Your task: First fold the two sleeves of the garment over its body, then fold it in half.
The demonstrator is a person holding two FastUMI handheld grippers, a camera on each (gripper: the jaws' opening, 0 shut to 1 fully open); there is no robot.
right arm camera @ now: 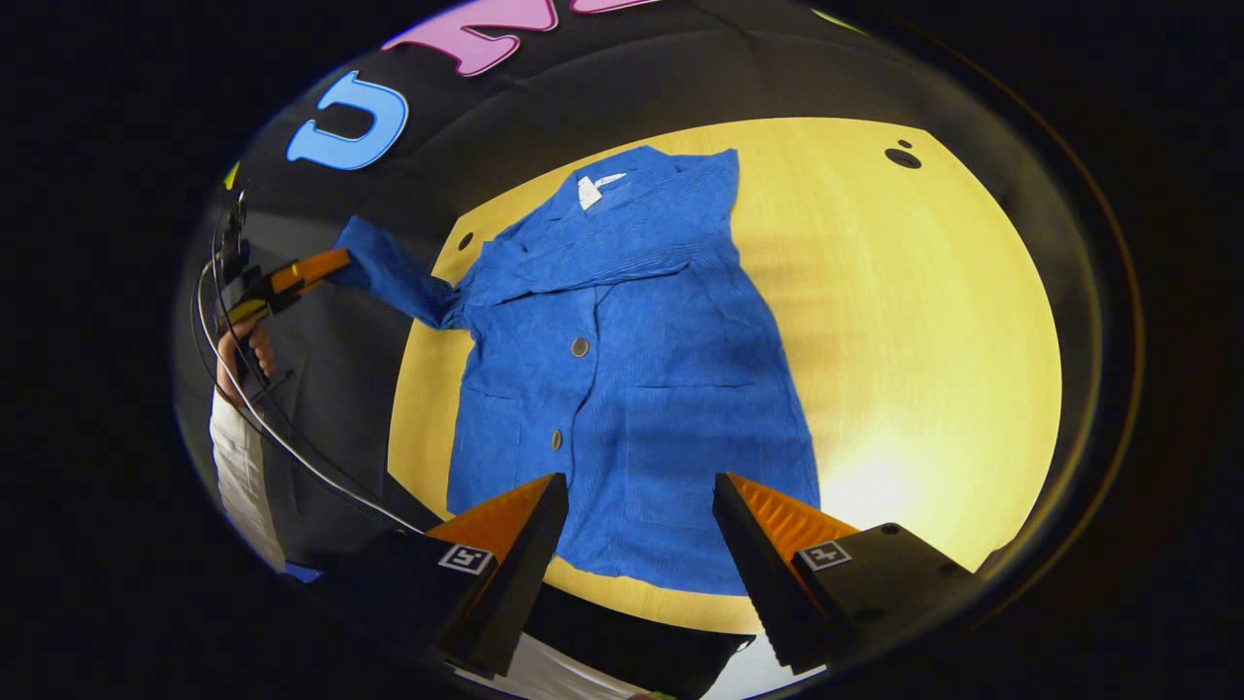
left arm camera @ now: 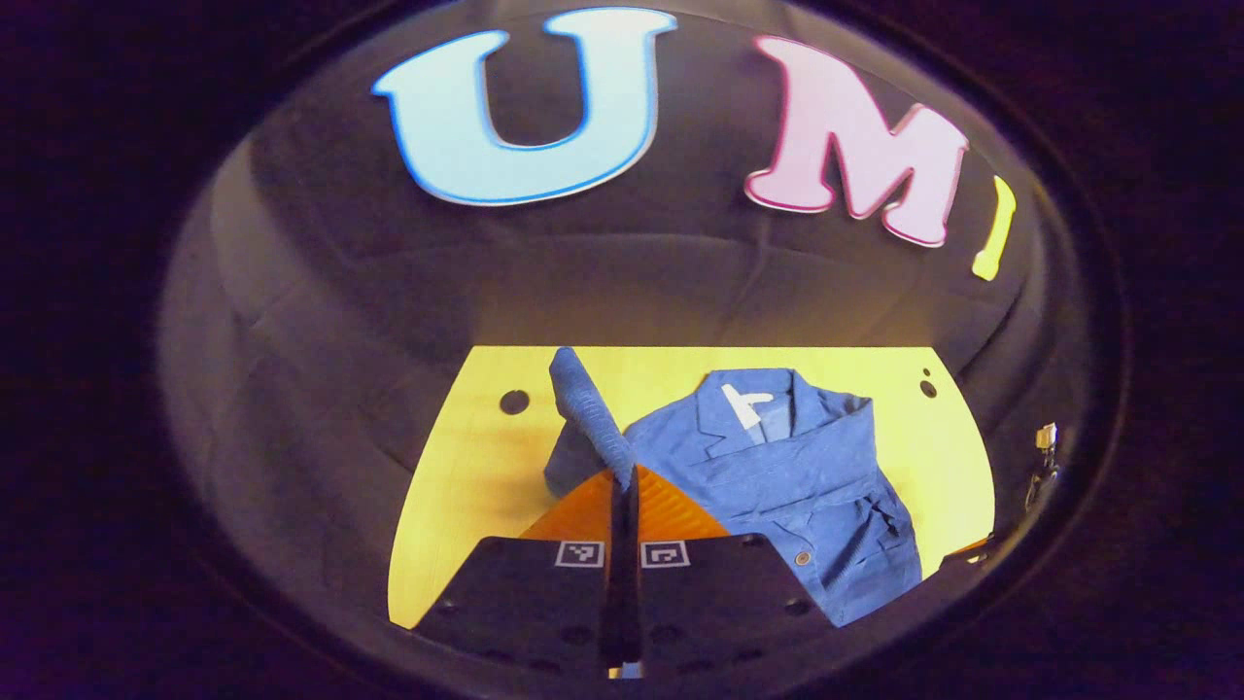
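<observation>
Your left gripper's (left arm camera: 622,476) fingers (left arm camera: 680,515) pinch the blue jacket's (right arm camera: 622,369) sleeve (left arm camera: 588,413), lifted; your right gripper's (right arm camera: 637,506) spread above its hem. The jacket lies on the yellow counter (right arm camera: 923,340), its white neck label (right arm camera: 589,190) unreadable.

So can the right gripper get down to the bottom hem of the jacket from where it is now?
Probably yes. The right gripper hangs open just above the jacket, whose bottom hem lies flat on the yellow table between its fingers, nothing over it. The left gripper holds the sleeve far off.
</observation>
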